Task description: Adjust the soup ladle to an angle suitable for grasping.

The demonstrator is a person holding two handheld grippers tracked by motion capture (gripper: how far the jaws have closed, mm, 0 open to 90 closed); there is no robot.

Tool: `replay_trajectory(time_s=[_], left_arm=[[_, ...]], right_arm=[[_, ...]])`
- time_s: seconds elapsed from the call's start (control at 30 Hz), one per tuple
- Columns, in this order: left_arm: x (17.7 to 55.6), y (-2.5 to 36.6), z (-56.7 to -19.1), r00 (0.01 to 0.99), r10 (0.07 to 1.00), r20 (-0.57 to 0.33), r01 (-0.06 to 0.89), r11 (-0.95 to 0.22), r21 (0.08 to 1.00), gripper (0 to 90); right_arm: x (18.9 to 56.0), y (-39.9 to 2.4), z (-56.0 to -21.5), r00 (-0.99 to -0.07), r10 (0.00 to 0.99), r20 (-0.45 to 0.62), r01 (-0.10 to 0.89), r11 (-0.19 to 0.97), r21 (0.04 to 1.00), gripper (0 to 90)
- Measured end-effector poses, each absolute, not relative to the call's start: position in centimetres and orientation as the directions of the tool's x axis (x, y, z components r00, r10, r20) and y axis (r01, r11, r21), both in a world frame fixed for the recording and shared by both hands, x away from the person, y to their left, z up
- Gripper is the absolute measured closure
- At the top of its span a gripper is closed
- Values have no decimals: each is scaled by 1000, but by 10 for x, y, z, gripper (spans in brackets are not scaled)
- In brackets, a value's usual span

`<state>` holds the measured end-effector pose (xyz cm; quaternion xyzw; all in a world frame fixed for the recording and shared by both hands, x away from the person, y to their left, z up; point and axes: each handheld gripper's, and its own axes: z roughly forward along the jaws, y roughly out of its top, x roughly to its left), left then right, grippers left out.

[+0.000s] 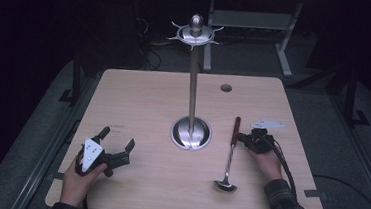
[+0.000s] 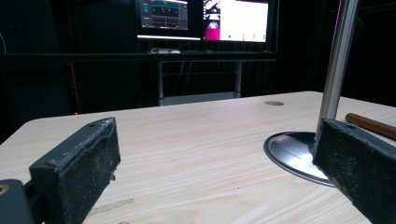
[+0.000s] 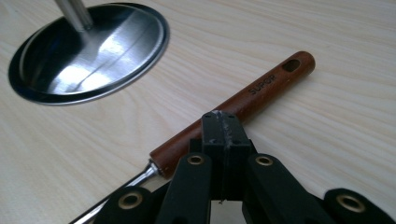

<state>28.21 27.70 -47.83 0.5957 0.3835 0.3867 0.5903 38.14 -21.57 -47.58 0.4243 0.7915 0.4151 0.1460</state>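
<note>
Right hand (image 1: 268, 163) reaches in from the near right edge of the desk (image 1: 139, 96), forearm angled inward, right gripper (image 3: 223, 122) pointing left at the ladle (image 1: 229, 155). Its fingers (image 3: 212, 133) are clenched together, nothing between them, tips right against the ladle's brown wooden handle (the one stamped SUPOR), whether touching or just above I cannot tell. The ladle lies flat, bowl toward the near edge, just right of the steel utensil stand (image 1: 190, 130). Left gripper (image 1: 115, 146) rests low at the near left, fingers (image 2: 81, 163) released wide, well apart from the ladle.
</note>
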Motion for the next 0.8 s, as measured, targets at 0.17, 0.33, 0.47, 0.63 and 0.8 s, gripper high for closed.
replay_trajectory(time_s=[0.17,0.33,0.47,0.63,0.8], left_arm=[[282,277,-478,407,913,7,0,-8,1000,2],[282,277,-478,407,913,8,0,-9,1000,3],[282,277,-478,407,913,8,0,-9,1000,3],[282,277,-478,407,913,9,0,-10,1000,3],[282,277,-478,407,913,8,0,-9,1000,3]], right_arm=[[380,-207,-476,-624,772,121,541,314,780,900],[379,-202,-476,-637,762,122,536,324,779,900],[378,-198,-475,-652,749,122,530,334,779,900],[376,-190,-475,-669,732,132,530,346,774,900],[375,-187,-475,-679,722,132,526,353,774,899]])
